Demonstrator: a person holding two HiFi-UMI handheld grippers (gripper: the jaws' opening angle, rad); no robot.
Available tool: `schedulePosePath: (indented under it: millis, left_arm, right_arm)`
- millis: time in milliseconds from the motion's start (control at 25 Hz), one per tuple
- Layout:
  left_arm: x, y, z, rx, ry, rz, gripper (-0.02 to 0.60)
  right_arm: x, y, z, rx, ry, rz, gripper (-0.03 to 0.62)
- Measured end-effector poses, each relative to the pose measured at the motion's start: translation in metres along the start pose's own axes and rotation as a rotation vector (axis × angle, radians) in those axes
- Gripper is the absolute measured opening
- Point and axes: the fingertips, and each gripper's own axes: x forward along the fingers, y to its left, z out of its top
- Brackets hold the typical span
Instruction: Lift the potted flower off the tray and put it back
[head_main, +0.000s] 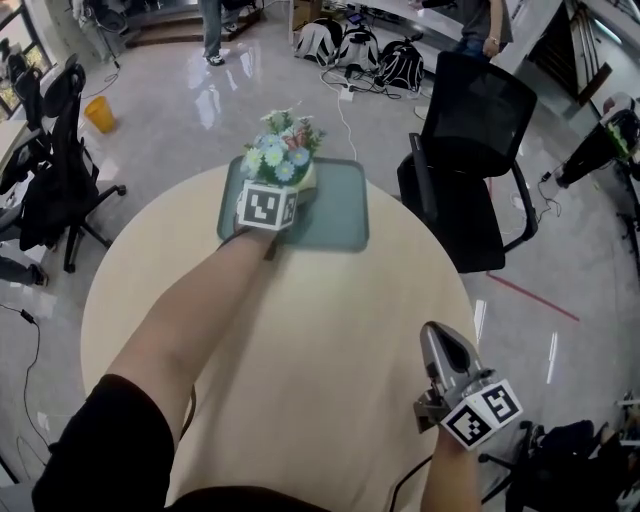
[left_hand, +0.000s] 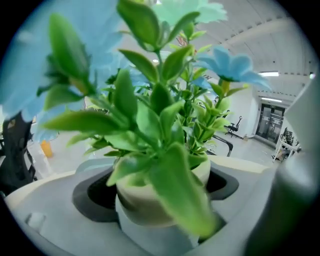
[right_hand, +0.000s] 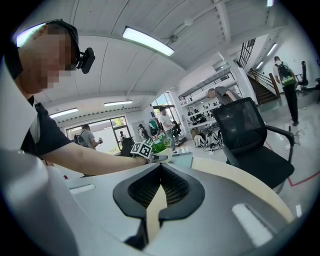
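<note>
The potted flower, a round cream pot of pale blue and white blooms with green leaves, sits between the jaws of the left tool, which are clamped on the pot's lower body. It stands at the corner of the grey-green rectangular plastic tray nearest that tool. Whether the pot's base rests on the tray or clears it cannot be told. The tray lies at the far edge of the round pale wooden surface, beyond the left tool. The right tool is well apart from the tray, over the near right edge of the surface, with its jaws together and nothing between them.

Room: glossy grey floor. A black mesh office chair stands beyond the right tool, just beside the surface. Another black chair stands well to the left of the left tool. A yellow bin and black-and-white bags lie further off on the floor.
</note>
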Motion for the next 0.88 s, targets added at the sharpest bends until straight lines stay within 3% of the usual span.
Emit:
schedulePosePath:
  millis: [360,880]
  left_arm:
    - [-0.073,-0.011,0.05,0.017,-0.046,-0.015,0.511]
    - [-0.233,-0.031,0.103,0.069,-0.112,-0.045,0.511]
  right_arm:
    - [-0.039,0.031,0.029,-0.027,-0.016,-0.029,0.014]
    - [-0.124,0.107,0.076,-0.094,-0.063,-0.088,0.014]
